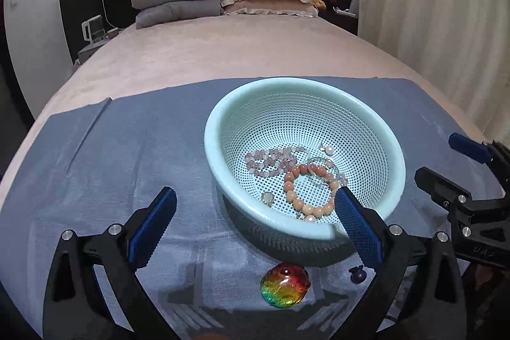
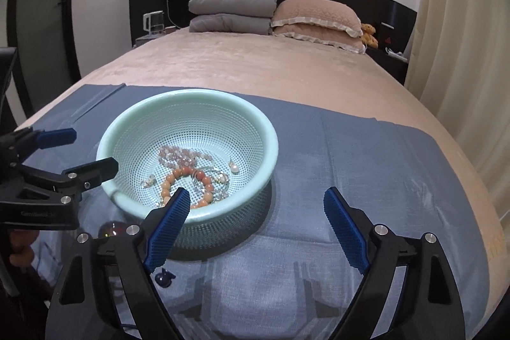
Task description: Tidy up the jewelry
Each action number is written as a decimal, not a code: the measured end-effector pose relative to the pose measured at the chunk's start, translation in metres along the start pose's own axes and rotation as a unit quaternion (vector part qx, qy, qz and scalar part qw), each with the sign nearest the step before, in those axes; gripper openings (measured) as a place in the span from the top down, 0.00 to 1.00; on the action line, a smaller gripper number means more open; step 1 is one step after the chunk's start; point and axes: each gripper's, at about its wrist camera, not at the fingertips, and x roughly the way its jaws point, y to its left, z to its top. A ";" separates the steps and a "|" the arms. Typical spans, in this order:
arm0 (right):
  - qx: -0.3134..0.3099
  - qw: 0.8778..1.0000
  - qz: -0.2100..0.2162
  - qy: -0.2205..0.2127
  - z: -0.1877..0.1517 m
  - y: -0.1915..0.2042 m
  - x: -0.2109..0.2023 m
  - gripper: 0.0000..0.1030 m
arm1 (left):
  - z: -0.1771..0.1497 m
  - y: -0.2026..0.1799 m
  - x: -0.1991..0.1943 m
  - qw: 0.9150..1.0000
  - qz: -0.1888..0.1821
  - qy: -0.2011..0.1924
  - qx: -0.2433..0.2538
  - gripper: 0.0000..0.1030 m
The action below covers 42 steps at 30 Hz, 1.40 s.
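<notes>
Blue cloth point(image 1: 127, 148) on the bed carries the basket point(image 1: 223, 129); a rainbow gem point(image 1: 284, 285) lies between the wide-open, empty left hand-held gripper's point(image 1: 251, 225) fingers, probably nearer than the open, empty right hand-held gripper point(image 2: 255, 225).

basket point(image 1: 255, 104): perforated matt plastic | cloth point(image 1: 127, 148): matt woven fabric | pendant point(image 1: 284, 284): glossy, glassy rainbow

The right finger point(image 1: 358, 228) of the left hand-held gripper point(image 1: 255, 228) covers part of the basket point(image 1: 223, 129) rim and the peach bracelet point(image 1: 296, 196). In the right wrist view, the rainbow pendant point(image 2: 111, 228) is half hidden and dim. Small clear charms point(image 1: 267, 198) are too tiny to identify.
</notes>
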 end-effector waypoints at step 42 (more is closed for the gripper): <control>0.076 0.996 0.001 -0.048 -0.128 0.004 -0.066 0.14 | -0.136 -0.040 -0.058 0.999 0.018 -0.032 0.003 0.06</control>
